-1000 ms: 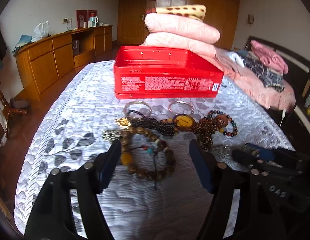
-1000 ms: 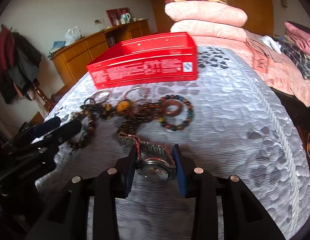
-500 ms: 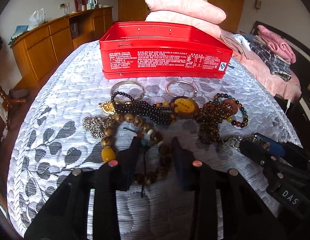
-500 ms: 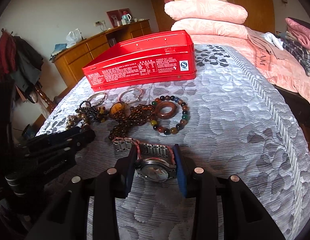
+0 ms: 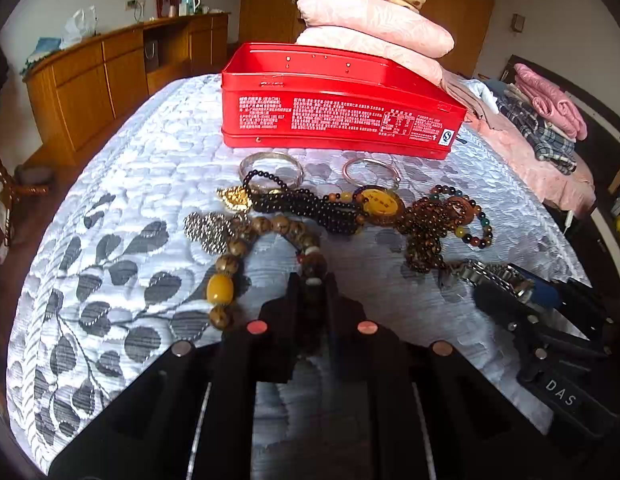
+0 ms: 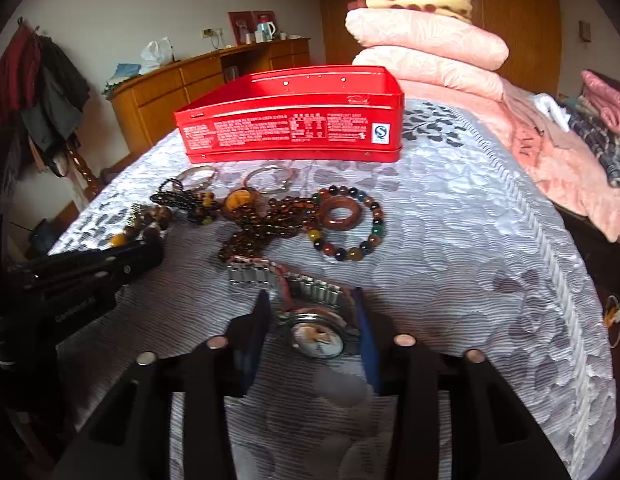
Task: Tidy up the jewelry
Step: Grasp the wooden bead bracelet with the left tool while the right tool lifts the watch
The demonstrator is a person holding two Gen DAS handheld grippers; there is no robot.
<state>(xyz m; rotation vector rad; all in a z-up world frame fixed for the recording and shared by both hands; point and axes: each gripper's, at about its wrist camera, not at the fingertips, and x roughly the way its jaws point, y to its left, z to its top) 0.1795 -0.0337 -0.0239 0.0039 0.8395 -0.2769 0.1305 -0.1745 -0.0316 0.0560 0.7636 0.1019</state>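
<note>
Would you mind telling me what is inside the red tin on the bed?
Only the red tin's bare inner back wall with small holes shows. Its front wall hides the floor in both views, so I cannot tell if it holds jewelry. Behind it are stacked pink pillows.

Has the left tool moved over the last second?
Yes. The left tool advanced toward the red tin, which looms larger, and closed from wide open onto the wooden bead bracelet.

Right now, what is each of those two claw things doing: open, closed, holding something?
Left gripper: closed on the wooden bead bracelet.
Right gripper: closed on the wristwatch, one finger on each side of its case.
</note>
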